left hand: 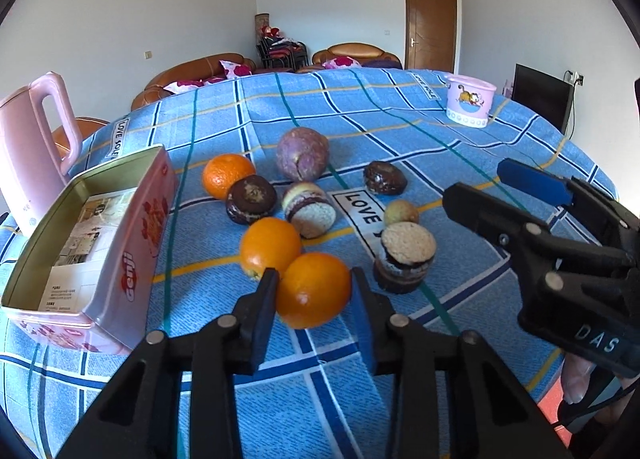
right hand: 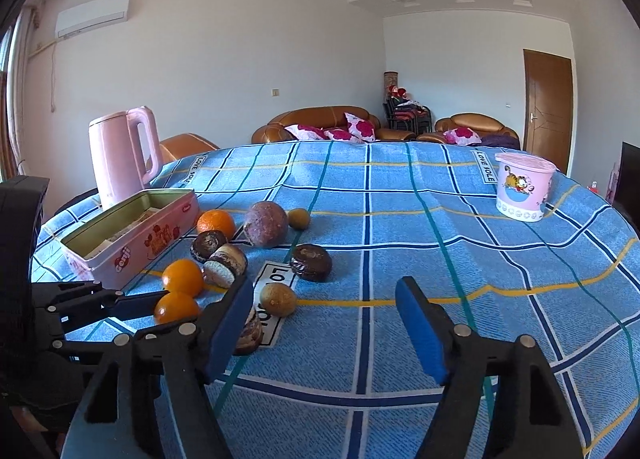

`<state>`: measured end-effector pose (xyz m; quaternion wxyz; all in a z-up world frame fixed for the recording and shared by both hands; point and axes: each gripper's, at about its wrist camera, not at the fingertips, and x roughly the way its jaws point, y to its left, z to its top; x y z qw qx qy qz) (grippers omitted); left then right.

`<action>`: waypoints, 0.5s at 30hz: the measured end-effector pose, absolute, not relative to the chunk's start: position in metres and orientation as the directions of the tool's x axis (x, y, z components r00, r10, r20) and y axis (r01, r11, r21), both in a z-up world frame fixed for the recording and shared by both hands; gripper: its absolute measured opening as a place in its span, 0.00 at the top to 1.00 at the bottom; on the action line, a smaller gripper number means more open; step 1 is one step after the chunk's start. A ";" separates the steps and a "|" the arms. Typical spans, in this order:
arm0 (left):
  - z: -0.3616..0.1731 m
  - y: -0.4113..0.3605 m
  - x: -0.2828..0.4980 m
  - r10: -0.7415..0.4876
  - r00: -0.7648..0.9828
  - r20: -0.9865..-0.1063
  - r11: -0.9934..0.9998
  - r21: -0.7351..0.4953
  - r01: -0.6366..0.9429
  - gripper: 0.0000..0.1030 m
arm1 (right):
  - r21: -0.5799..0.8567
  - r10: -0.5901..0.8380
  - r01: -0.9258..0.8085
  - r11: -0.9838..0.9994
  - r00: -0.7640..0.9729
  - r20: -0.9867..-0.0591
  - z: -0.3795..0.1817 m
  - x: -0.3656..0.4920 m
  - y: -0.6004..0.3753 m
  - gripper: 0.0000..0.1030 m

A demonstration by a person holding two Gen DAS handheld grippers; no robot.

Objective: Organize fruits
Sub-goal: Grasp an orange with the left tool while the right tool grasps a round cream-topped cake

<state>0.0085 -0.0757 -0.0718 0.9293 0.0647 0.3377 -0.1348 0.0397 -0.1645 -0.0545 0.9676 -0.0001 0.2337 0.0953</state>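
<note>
The left gripper (left hand: 314, 291) straddles the nearest orange (left hand: 313, 290) – squeeze gently at its widest part, then lift toward the pink tin (left hand: 132, 227) – while the right gripper (right hand: 326, 325) waits wide, empty

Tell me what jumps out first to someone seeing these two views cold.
The left gripper closes around the nearest orange, its pads at or near the fruit's sides, at the front of a cluster of oranges, a purple fruit and round cakes on the blue checked tablecloth. An open pink tin lies to the left of the pile with a pink kettle behind it. The right gripper hangs wide open, holding nothing.
</note>
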 end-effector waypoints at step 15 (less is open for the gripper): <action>-0.062 -0.038 0.016 -0.134 0.798 -0.587 0.985 0.011 0.173 0.64 | -0.040 0.236 -0.326 0.945 0.759 -0.607 -0.066 0.069 -0.112 0.49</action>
